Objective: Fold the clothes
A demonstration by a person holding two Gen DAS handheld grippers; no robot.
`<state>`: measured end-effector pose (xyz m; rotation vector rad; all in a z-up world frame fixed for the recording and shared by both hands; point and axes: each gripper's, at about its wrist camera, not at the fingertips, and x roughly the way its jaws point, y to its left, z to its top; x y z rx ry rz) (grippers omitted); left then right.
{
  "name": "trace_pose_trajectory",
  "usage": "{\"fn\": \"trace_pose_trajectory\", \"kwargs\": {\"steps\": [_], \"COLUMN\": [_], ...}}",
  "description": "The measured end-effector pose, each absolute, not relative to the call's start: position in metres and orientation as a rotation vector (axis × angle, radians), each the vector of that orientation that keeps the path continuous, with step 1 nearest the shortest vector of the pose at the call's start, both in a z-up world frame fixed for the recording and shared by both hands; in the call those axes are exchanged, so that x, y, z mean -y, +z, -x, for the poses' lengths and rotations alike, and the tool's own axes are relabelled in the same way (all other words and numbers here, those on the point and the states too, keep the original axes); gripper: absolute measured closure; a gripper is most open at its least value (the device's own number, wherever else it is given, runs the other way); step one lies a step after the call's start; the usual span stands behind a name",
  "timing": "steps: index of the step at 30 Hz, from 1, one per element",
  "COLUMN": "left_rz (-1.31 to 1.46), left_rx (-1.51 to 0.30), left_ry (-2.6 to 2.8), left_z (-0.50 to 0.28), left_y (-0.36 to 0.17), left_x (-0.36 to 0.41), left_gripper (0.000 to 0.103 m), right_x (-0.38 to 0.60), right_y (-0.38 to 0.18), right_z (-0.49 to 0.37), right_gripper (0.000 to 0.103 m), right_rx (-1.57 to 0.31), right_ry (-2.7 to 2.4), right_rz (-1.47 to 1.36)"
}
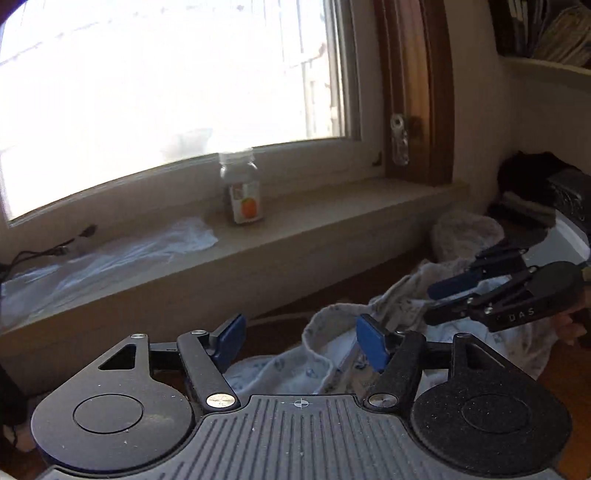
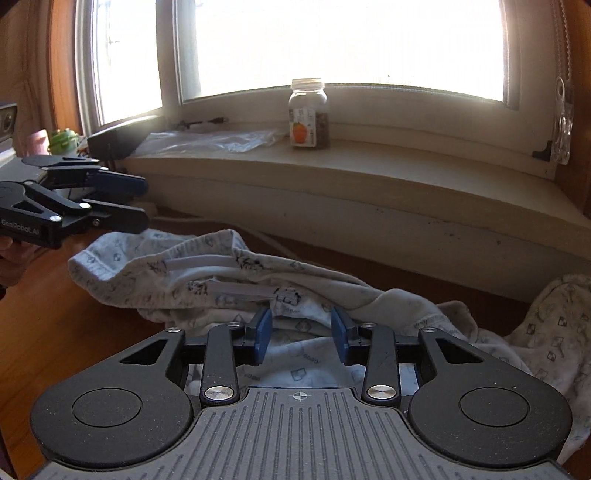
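Hovering with jaws apart, left gripper (image 1: 301, 341) and right gripper (image 2: 301, 336) over crumpled pants (image 2: 207, 280); jar (image 2: 308, 114) of dark bits at twelve o'clock.

A lived-in room of a home is indicated. A wood-framed window (image 2: 332, 44) is set above a deep painted sill (image 2: 369, 173), on which a labelled jar (image 2: 308, 114) and a crumpled clear plastic bag (image 2: 221, 138) are kept. Printed clothing (image 2: 221, 280) is heaped on a wooden bench (image 2: 48, 314), and stacked books (image 1: 554, 29) are seen on a shelf.
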<state>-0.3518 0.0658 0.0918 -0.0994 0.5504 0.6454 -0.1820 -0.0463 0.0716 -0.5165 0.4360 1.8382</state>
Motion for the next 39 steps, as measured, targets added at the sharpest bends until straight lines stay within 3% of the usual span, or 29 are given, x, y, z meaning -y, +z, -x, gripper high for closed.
{"fn": "trace_pose_trajectory", "kwargs": {"steps": [7, 9, 10, 14, 16, 21, 26, 29, 30, 31, 32, 34, 39], "left_rz": [0.11, 0.112, 0.113, 0.114, 0.115, 0.101, 0.1, 0.103, 0.106, 0.108, 0.111, 0.1, 0.067], "left_rx": [-0.668, -0.68, -0.686, -0.706, -0.717, -0.729, -0.738, -0.742, -0.743, -0.743, -0.744, -0.719, -0.63], "left_ry": [0.583, 0.573, 0.569, 0.553, 0.545, 0.528, 0.51, 0.504, 0.509, 0.516, 0.523, 0.566, 0.672], "left_z": [0.292, 0.29, 0.289, 0.286, 0.285, 0.288, 0.287, 0.284, 0.283, 0.282, 0.281, 0.283, 0.299], "left_y": [0.069, 0.067, 0.067, 0.065, 0.063, 0.066, 0.063, 0.058, 0.056, 0.054, 0.052, 0.053, 0.076], "left_x": [-0.101, -0.102, -0.102, -0.101, -0.101, -0.101, -0.102, -0.105, -0.106, -0.107, -0.108, -0.109, -0.108], "left_gripper": [0.038, 0.049, 0.057, 0.057, 0.047, 0.039, 0.041, 0.059, 0.075, 0.083, 0.099, 0.1, 0.101], "right_x": [0.028, 0.025, 0.027, 0.04, 0.047, 0.042, 0.026, 0.016, 0.014, 0.011, 0.009, 0.011, 0.031], "right_y": [0.062, 0.061, 0.062, 0.073, 0.081, 0.089, 0.066, 0.059, 0.059, 0.059, 0.059, 0.062, 0.084], "right_z": [0.177, 0.172, 0.171, 0.164, 0.16, 0.151, 0.162, 0.171, 0.174, 0.176, 0.177, 0.176, 0.163], "right_gripper": [0.059, 0.07, 0.096, 0.102, 0.102, 0.1, 0.081, 0.081, 0.081, 0.082, 0.091, 0.1, 0.101], "right_rx": [-0.475, -0.498, -0.491, -0.436, -0.383, -0.413, -0.485, -0.481, -0.48, -0.478, -0.476, -0.459, -0.361], "right_ry": [1.832, 1.851, 1.861, 1.887, 1.868, 1.861, 1.899, 1.882, 1.88, 1.879, 1.878, 1.876, 1.855], "right_rz": [0.547, 0.53, 0.518, 0.469, 0.445, 0.439, 0.523, 0.543, 0.542, 0.539, 0.536, 0.526, 0.482]}}
